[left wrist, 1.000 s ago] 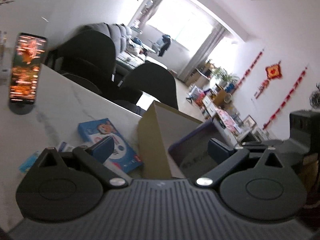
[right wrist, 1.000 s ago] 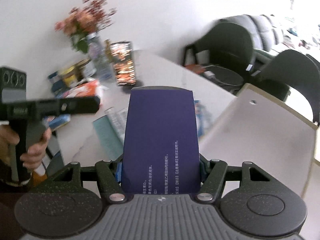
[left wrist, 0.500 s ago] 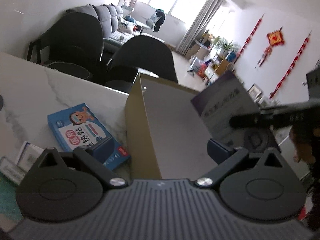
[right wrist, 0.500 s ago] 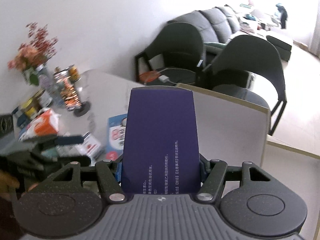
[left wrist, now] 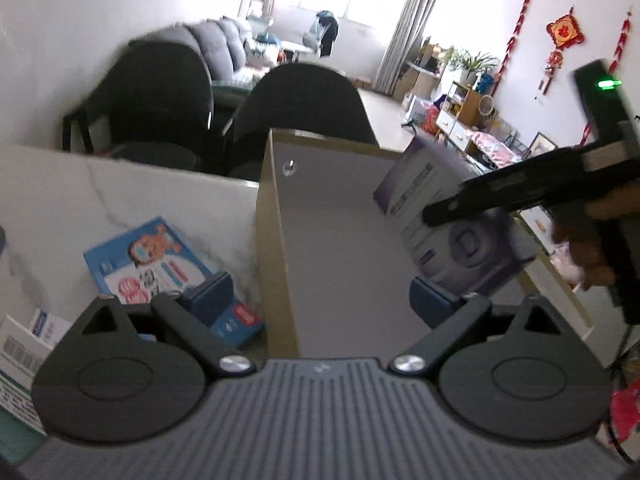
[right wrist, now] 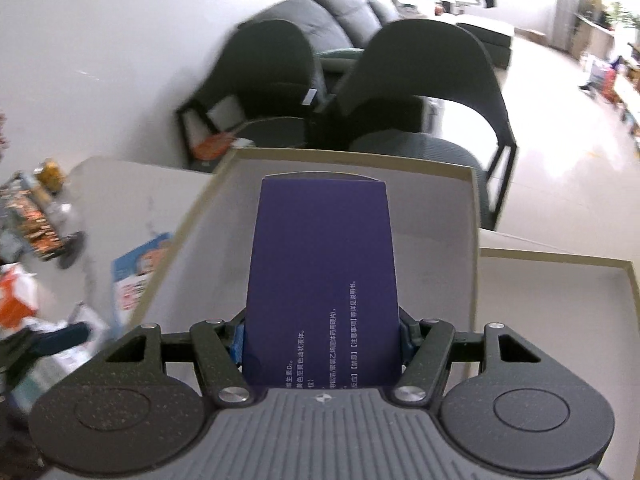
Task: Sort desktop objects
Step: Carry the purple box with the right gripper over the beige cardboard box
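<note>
The purple box (right wrist: pixel 322 280) is being held clamped in the right tool (right wrist: pixel 322 344) above the cardboard tray (right wrist: pixel 440 208), while the left tool (left wrist: pixel 320 296) is being kept spread and empty, and the blue box (left wrist: pixel 160 264) is being left unsorted on the desk (left wrist: pixel 120 192).

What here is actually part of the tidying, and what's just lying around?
Part of the job:
purple box, held in the right gripper
cardboard box
blue box on the table
open left gripper

Lying about:
chairs
sofa
wall decorations

Purple box (right wrist: pixel 322 280) base — behind fingers (right wrist: pixel 406 338)
</note>
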A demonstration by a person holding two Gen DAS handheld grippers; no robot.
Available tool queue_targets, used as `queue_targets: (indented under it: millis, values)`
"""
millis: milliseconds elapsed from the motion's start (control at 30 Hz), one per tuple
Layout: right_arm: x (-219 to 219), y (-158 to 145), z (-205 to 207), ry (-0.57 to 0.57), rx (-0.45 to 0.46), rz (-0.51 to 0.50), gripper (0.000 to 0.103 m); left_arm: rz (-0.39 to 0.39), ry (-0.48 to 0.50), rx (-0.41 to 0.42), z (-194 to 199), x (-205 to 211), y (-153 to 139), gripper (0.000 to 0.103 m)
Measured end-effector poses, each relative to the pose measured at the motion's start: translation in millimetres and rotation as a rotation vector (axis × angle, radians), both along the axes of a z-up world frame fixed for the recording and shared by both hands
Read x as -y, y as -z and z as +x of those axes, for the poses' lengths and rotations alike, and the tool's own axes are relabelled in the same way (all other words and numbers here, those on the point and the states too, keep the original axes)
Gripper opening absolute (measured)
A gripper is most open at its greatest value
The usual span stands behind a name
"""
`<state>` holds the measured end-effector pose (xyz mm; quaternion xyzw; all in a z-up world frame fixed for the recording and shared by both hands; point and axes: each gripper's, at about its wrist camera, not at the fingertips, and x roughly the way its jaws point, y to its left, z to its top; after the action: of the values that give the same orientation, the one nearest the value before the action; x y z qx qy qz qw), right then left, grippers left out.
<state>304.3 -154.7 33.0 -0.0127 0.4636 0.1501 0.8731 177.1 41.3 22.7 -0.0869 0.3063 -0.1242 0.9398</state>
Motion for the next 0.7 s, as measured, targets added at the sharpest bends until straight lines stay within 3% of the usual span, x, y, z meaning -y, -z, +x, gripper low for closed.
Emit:
queue_targets:
  millis: [100,300,700]
  values:
    - [-5.7,14.5,12.3,0.044,-0.007,-0.055,0.067,0.007,0.060,0.039,-2.7,6.8,-4.6,0.096]
    - [-13.4,41.0,33.5,0.107,-0.047,-0.114,0.067,-0.002,0.120,0.015,-3.1,14.2,-2.7,0.096]
    - [-26.3,58.7,47.6,0.164,-0.006,-0.221,0.067,-0.020,0.120,-0.009,-4.0,14.2,4.5,0.096]
